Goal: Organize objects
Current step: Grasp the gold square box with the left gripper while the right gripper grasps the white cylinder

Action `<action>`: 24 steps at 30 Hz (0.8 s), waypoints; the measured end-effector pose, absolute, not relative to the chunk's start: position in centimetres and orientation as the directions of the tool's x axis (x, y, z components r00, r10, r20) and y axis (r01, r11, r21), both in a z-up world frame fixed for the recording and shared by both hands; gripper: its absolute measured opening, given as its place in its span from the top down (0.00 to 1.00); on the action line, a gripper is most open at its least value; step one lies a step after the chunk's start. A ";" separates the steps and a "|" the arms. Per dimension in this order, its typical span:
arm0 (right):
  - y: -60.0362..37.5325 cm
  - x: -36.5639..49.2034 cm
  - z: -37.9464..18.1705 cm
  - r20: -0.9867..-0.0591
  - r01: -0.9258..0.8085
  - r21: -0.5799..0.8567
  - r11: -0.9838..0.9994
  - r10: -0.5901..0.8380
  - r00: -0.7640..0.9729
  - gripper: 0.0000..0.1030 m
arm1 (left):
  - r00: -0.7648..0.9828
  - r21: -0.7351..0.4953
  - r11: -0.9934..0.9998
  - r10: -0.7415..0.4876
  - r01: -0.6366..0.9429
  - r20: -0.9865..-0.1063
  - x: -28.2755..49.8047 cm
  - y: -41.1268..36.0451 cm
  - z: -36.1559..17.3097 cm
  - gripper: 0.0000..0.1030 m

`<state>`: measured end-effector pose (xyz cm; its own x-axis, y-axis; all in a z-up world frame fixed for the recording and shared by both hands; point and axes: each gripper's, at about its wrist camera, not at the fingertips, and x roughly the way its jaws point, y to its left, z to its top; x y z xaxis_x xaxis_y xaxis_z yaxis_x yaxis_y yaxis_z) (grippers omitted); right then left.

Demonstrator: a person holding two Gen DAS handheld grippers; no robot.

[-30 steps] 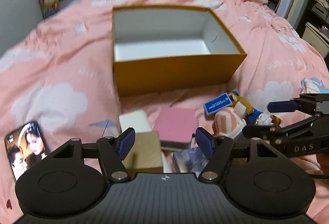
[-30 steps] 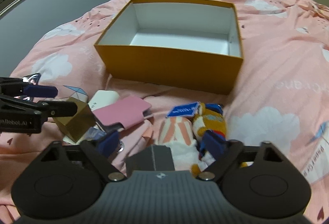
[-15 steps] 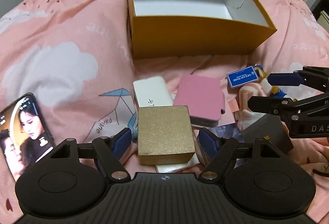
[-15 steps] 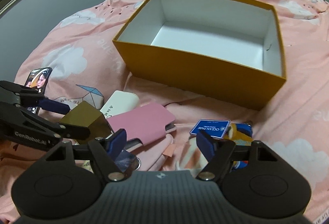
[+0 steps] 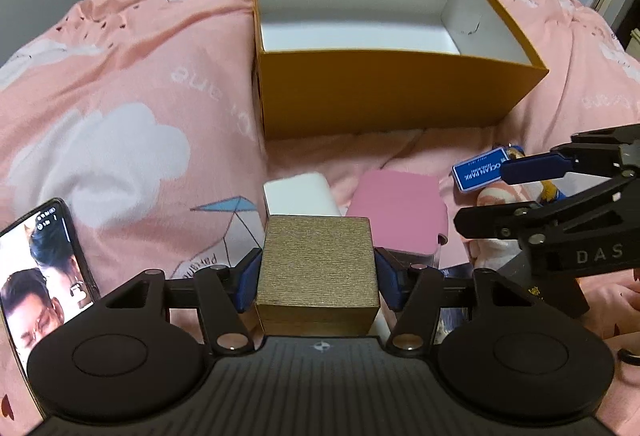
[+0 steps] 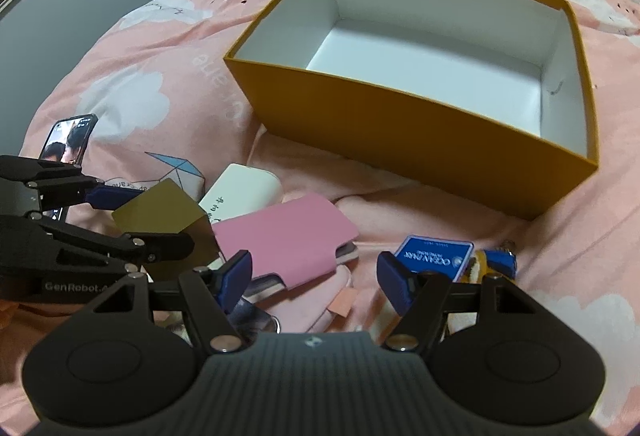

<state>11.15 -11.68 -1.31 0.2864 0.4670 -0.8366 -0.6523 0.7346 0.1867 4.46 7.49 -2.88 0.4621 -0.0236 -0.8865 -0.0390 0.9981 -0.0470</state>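
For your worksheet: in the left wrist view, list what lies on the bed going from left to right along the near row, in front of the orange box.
phone → gold box, between the left gripper pads → pink case → blue Ocean Park tag

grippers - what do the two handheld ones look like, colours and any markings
Both are matte black. The left gripper has a ribbed body, two round discs, silver pivot pins and linkage arms ending in dark blue pads; seen from the right wrist view, its side reads "GenRobot.A". The right gripper has the same build with blue pads, and in the left wrist view its side shows white letters "DAS". No cables or sleeves show.
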 end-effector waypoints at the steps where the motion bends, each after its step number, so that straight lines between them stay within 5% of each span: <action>1: -11.4 11.3 -1.2 -0.837 -0.657 0.180 0.732 0.465 0.289 0.31 | 0.472 -0.051 0.998 -0.025 -0.042 -0.881 4.4 7.7 -2.7 0.35; 12: -7.2 13.8 -0.1 -0.843 -0.700 0.226 0.678 0.496 0.207 0.35 | 0.574 -0.049 0.995 0.012 -0.090 -0.819 6.7 12.1 0.9 0.35; 24: -0.2 17.7 -4.6 -0.889 -0.636 0.371 0.676 0.456 -0.034 0.35 | 0.521 -0.096 0.992 -0.039 -0.084 -0.853 9.9 16.1 0.9 0.35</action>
